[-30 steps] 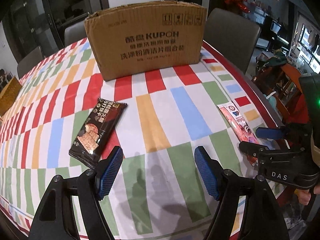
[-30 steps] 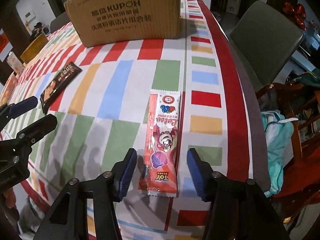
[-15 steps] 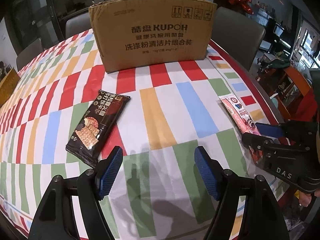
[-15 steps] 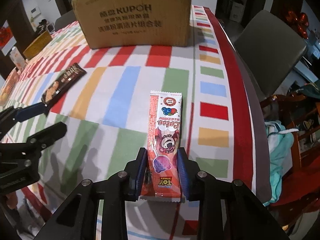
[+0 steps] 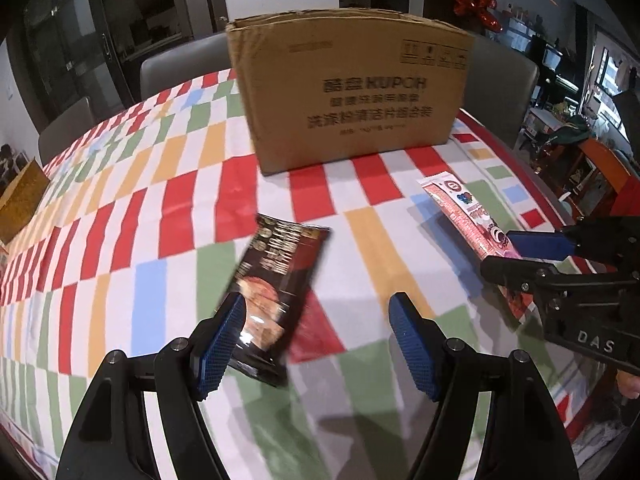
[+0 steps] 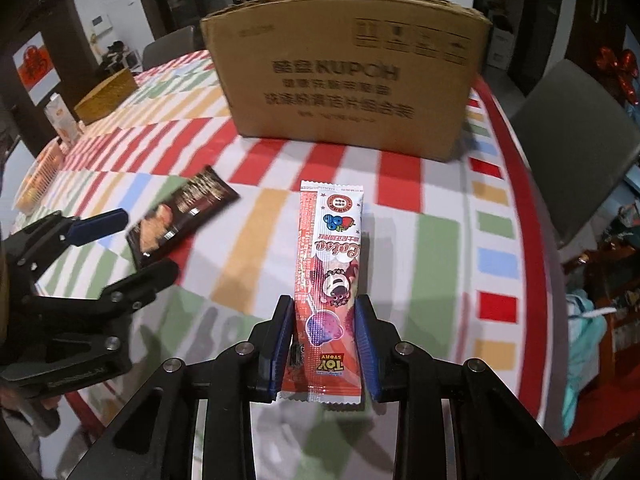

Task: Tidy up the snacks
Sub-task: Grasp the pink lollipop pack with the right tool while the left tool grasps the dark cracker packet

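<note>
The right gripper (image 6: 325,334) has its jaws clenched across the lower end of the pink snack sachet (image 6: 330,264), a light, crinkly, slippery pack best pinched across its width, while the left gripper (image 5: 318,346) stands released over the dark biscuit packet (image 5: 276,284) on the worktop (image 5: 168,240) before the cardboard box (image 5: 352,96).

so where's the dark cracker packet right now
The dark cracker packet lies on the checked tablecloth in front of the cardboard box, its near end between the open left gripper fingers, close beside the left one.
</note>
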Demonstrator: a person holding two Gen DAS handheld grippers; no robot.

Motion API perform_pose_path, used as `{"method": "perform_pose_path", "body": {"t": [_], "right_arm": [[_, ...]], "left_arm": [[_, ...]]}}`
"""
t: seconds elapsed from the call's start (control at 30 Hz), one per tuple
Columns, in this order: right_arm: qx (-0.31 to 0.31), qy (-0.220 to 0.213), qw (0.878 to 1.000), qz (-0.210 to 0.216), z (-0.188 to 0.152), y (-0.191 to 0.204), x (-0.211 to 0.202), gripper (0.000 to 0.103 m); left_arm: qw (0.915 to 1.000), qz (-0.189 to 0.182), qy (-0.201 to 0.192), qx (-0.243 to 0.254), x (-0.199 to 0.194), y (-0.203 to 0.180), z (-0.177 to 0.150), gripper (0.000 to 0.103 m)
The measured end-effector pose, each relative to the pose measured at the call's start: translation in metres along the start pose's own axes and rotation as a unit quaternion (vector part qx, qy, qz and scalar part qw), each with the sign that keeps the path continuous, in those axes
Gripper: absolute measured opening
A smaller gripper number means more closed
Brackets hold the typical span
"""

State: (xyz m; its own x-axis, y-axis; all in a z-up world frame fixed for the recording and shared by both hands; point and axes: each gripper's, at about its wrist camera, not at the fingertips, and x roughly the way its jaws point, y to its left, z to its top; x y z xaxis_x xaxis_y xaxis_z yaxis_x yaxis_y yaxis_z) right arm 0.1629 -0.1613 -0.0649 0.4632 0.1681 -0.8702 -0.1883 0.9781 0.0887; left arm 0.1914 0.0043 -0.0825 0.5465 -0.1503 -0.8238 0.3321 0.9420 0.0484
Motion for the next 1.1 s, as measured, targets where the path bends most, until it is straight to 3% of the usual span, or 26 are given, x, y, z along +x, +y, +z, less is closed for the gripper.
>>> {"method": "perform_pose_path", "body": {"t": [0.27,0.57,0.8,1.1], "right_arm": [[-0.01,0.008,1.0,0.008,0.022,0.025,0.024,0.032],[-0.012,0.02,1.0,0.001,0.032,0.033,0.042,0.032],[-0.001,0.021,1.0,0.007,0.035,0.026,0.044,0.032],[0.012,0.007,1.0,0.012,0.034,0.01,0.033,0.032]], "left_arm": [[0.9996,0.008,0.029,0.001,0.034,0.03,0.011,0.073],[0.9988,0.004,0.049,0.0,0.063,0.032,0.014,0.073],[0.9986,-0.018,0.04,-0.03,0.069,0.035,0.02,0.055],[0.9981,-0.016,0.031,-0.051,0.055,0.028,0.016,0.054]]}}
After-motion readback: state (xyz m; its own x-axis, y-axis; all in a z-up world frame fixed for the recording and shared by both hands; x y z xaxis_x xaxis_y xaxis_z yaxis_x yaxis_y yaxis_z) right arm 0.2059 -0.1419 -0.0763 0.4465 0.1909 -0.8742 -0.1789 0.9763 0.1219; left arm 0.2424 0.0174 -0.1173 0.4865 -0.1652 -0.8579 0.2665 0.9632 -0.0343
